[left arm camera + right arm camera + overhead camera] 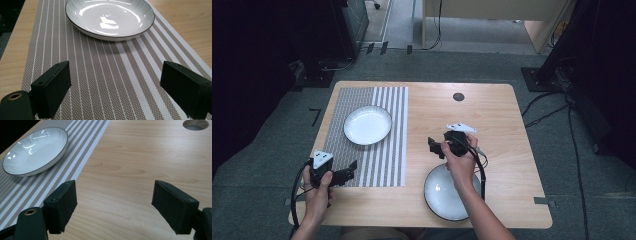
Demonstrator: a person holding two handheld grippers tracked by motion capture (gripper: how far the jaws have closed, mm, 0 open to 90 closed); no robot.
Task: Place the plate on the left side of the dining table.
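Note:
A white plate with a dark rim [367, 125] [110, 18] [36, 150] sits on a grey-and-white striped placemat [387, 150] [100, 75] on the table's left half. A second, similar plate [439, 195] lies on bare wood near the front edge, partly under the right forearm. My left gripper [351, 171] [116, 75] hovers open over the placemat's near left corner, facing the first plate, with nothing between its jaws. My right gripper [434, 147] [115, 192] is open over bare wood at mid-table, just beyond the second plate, and holds nothing.
The wooden table [492, 130] has a round cable hole [458, 97] [195, 124] near its far edge. Cables run across the grey floor at the right [572, 130]. Dark equipment stands beyond the far left corner [327, 45].

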